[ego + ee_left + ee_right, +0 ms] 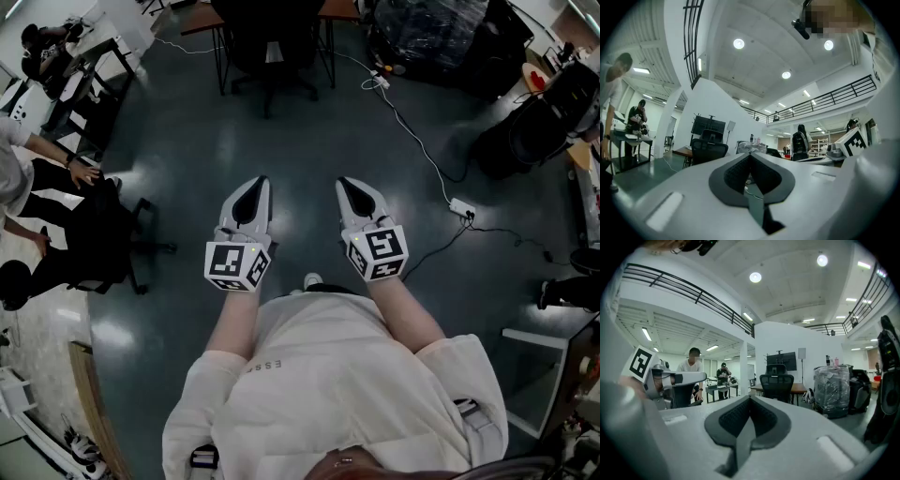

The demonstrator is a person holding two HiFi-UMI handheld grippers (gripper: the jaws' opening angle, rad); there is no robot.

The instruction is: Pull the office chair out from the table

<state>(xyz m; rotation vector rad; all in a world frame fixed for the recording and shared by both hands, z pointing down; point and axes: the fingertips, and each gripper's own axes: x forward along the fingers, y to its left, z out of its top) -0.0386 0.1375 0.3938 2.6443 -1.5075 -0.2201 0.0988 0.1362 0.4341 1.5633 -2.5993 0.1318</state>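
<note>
Jaws of your white left gripper [260, 183], centre left, are pressed together on nothing. At top centre, the black mesh-backed office chair [272, 42] stands pushed in at the brown wooden table [199, 21]. Your white right gripper [346, 184], centre right, is likewise closed and empty.

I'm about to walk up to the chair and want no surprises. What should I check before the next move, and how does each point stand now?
1. Chair at the table: ok, it is pushed in under it.
2. Left gripper empty: ok, jaws together on nothing.
3. Right gripper empty: ok, jaws together on nothing.
4. Jaws open for a grip: not ok, both are shut.
5. Chair within reach: not ok, it stands far ahead of both grippers.
6. Cable out of the way: ok, it runs to the right of the straight line to the chair.
</note>
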